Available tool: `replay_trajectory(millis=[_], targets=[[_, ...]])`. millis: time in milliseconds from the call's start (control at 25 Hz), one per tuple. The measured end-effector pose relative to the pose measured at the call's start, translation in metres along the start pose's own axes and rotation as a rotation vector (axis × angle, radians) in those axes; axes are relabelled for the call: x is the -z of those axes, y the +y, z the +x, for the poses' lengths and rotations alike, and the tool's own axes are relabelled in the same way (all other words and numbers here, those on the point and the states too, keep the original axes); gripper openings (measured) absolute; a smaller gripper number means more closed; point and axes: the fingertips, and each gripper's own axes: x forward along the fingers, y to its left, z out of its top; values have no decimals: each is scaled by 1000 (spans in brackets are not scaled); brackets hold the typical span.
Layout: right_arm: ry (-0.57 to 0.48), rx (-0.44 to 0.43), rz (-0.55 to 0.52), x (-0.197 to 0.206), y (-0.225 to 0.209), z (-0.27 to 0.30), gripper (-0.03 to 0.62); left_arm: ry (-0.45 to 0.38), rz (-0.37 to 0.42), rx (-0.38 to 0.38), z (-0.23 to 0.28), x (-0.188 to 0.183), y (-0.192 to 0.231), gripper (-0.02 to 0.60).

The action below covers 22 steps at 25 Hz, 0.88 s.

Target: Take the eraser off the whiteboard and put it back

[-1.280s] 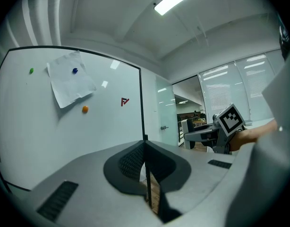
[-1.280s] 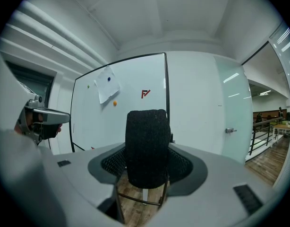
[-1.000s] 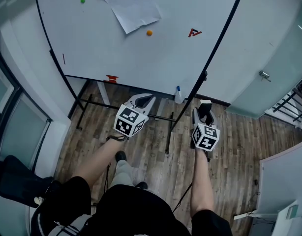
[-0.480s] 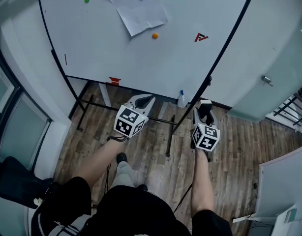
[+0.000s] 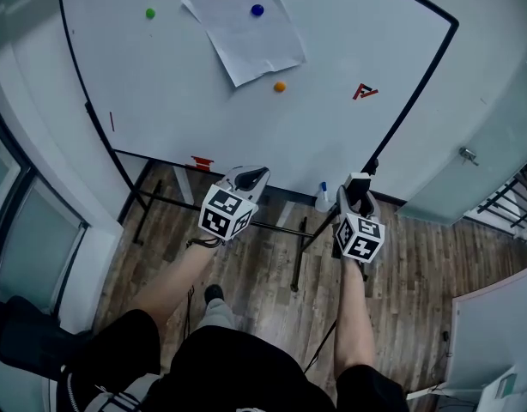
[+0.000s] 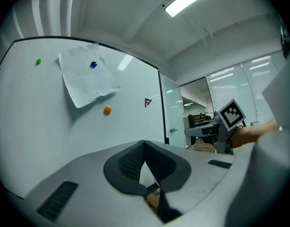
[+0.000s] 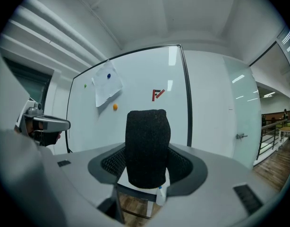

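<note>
Plainly the largest thing is the whiteboard (image 5: 186,101), standing on its frame ahead of the person, with both grippers held low before its bottom edge and apart from its face; a sheet of paper (image 5: 246,28) is pinned near the top. The left gripper (image 5: 253,177) has its fingers brought together at the tips with nothing between them; the right gripper (image 5: 358,194) has its fingers clamped on the eraser (image 7: 146,145), a dark felt block standing up between the pads in the right gripper view. So the eraser is off the board and in the right gripper, not touching the board.

Smaller things: a spray bottle (image 5: 323,198) sits at the board's lower edge, just beside the right gripper; a red mark (image 5: 363,91) shows on the right of the board; an orange magnet (image 5: 280,86) lies below the paper, a blue magnet (image 5: 257,10) holds it, and a green magnet (image 5: 149,13) sits at upper left.

By my reading the taking-off is done and the putting-back is in hand. The next move calls for raising the right gripper forward to a bare patch of board, clear of paper and magnets; the eraser should meet the surface flat before the fingers part; which face must meet the board I cannot tell.
</note>
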Motion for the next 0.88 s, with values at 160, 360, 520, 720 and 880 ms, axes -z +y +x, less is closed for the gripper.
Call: replay_trajectory(millis=[160, 360, 520, 720, 880], targets=[[-22, -2, 13, -22, 14, 50, 253, -11, 8, -8, 19, -9, 43, 20], [-23, 10, 18, -36, 33, 108, 253, 1, 8, -21, 36, -8, 95, 20], [-6, 22, 26, -36, 47, 145, 253, 15, 10, -21, 46, -3, 129, 20], [16, 42, 25, -33, 61, 182, 253, 22, 7, -19, 58, 0, 162, 20], [29, 58, 32, -30, 67, 205, 253, 38, 2, -13, 67, 10, 182, 20]])
